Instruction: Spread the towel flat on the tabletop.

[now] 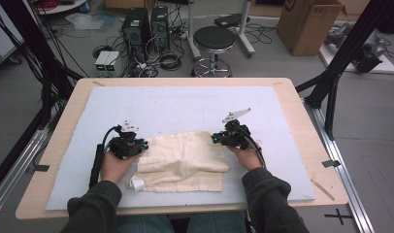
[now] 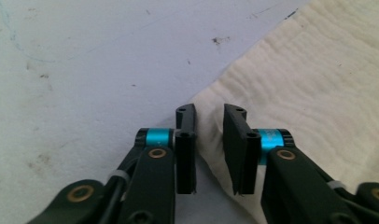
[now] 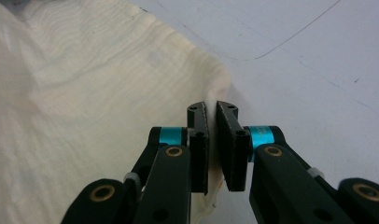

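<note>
A cream cloth (image 1: 185, 158), folded over itself, lies on the pale blue mat (image 1: 185, 102) near the table's front. My left gripper (image 1: 146, 144) sits at the cloth's left edge. In the left gripper view its jaws stand a little apart (image 2: 209, 116), with the cloth's edge (image 2: 318, 84) lying under the gap and no pad pressing on it. My right gripper (image 1: 214, 139) is at the cloth's upper right corner. In the right gripper view it is shut (image 3: 212, 109), pinching a raised corner of the cloth (image 3: 85, 93) between its pads.
A white tag (image 1: 137, 184) pokes out at the cloth's front left. A thin wooden stick (image 1: 322, 189) lies on the wooden table (image 1: 302, 111) at the front right. Beyond the table stand a stool (image 1: 213, 41), computer towers (image 1: 137, 29) and a cardboard box (image 1: 309, 24).
</note>
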`<state>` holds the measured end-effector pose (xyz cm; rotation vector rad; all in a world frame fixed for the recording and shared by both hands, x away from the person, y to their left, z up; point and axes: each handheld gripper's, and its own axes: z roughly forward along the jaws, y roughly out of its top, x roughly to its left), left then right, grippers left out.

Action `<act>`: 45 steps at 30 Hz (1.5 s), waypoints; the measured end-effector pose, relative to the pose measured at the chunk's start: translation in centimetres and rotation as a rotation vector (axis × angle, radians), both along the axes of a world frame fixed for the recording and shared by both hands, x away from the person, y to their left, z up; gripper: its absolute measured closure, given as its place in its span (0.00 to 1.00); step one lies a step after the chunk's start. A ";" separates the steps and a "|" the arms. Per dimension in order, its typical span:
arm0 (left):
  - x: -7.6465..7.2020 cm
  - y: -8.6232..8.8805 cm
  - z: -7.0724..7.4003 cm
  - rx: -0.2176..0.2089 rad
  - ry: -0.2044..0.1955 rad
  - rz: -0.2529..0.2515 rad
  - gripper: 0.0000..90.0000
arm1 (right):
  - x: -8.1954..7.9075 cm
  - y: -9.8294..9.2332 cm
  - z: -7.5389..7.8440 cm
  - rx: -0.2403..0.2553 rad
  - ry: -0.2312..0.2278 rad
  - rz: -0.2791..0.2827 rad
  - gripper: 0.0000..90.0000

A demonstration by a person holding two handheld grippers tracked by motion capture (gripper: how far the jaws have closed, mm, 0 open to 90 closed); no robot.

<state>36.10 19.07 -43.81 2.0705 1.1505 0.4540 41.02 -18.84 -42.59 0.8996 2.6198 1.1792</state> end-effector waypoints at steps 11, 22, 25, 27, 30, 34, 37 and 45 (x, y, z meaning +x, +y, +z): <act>0.1 0.3 0.4 -0.048 -0.009 -0.008 0.97 | 0.0 -0.3 0.1 0.011 -0.003 0.009 0.93; 3.8 0.5 3.5 -0.076 -0.062 0.031 0.97 | 2.9 -1.3 3.5 -0.024 -0.049 -0.018 0.93; 6.0 0.2 4.3 -0.060 -0.089 0.069 0.97 | 5.1 -1.1 4.2 -0.024 -0.086 -0.042 0.93; 8.2 0.1 5.1 -0.060 -0.118 0.143 0.97 | 7.5 -0.5 5.3 -0.060 -0.115 -0.079 0.93; 9.8 0.3 6.5 -0.039 -0.128 0.206 0.74 | 10.6 0.4 7.3 -0.098 -0.156 -0.209 0.73; 8.9 1.4 6.5 -0.076 -0.152 0.150 0.67 | 10.6 0.6 7.8 -0.068 -0.144 -0.193 0.69; 7.7 2.3 5.7 -0.119 -0.154 0.127 0.67 | 9.4 0.2 7.0 -0.036 -0.129 -0.174 0.69; 2.6 2.8 4.3 -0.182 -0.172 0.023 0.61 | 4.0 -1.3 4.5 0.026 -0.105 -0.066 0.65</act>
